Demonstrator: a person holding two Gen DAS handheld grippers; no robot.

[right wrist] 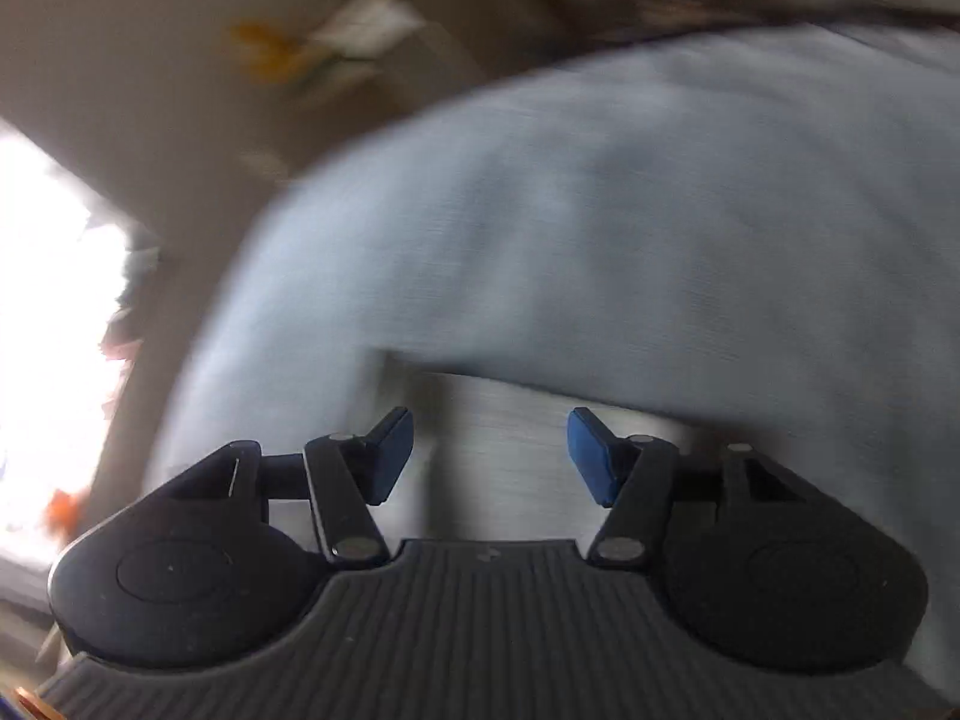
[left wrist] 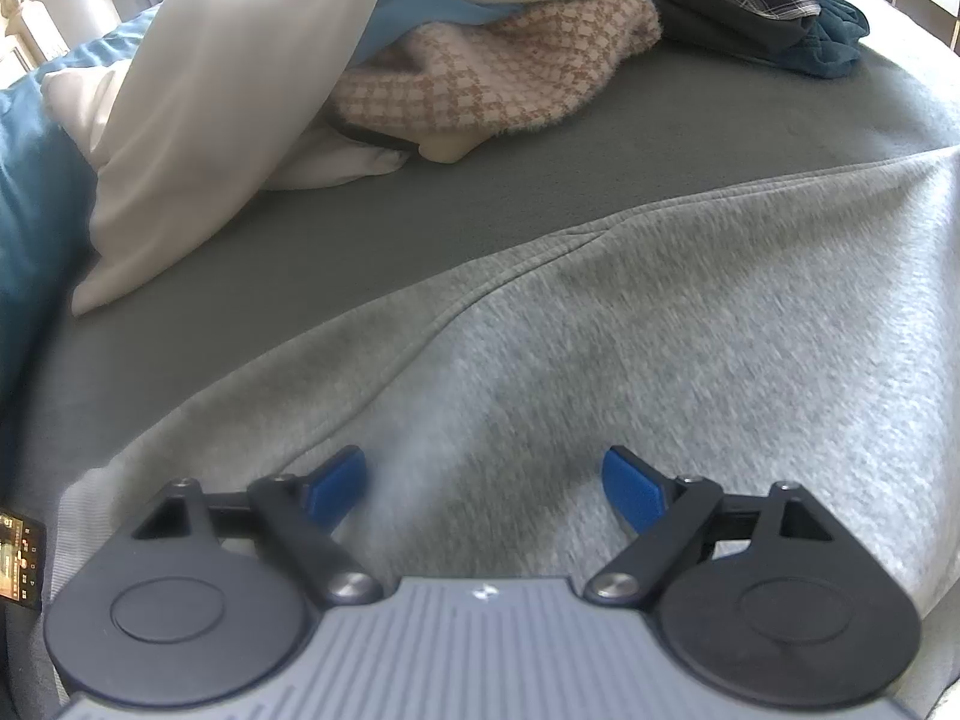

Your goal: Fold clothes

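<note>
The grey-green bed surface (left wrist: 420, 228) carries all the items in the left wrist view. The largest item on it is a light grey fleece sweatshirt (left wrist: 660, 360), spread flat across the near and right part of the surface, with a stitched seam running diagonally across it and a ribbed hem at its lower left edge. Beyond it, at the far left, a white cloth (left wrist: 198, 120) drapes down from the top of the view onto the bed. Behind that lies a pile containing a pink-and-tan checked fuzzy garment (left wrist: 492, 78), a blue fabric layer and cream folded pieces. A separate heap of dark and plaid clothing (left wrist: 762, 6) lies at the far right. A teal cover (left wrist: 30, 192) borders the left edge.

The left gripper (left wrist: 485, 489) is positioned directly above the sweatshirt. Its blue-padded fingers (left wrist: 336, 486) are spread wide, with nothing between them.

The right wrist view is heavily motion-blurred. The right gripper (right wrist: 491, 456) is over the same pale grey garment, near a ribbed band (right wrist: 510, 420). Its fingers stand about half apart and grip nothing.
</note>
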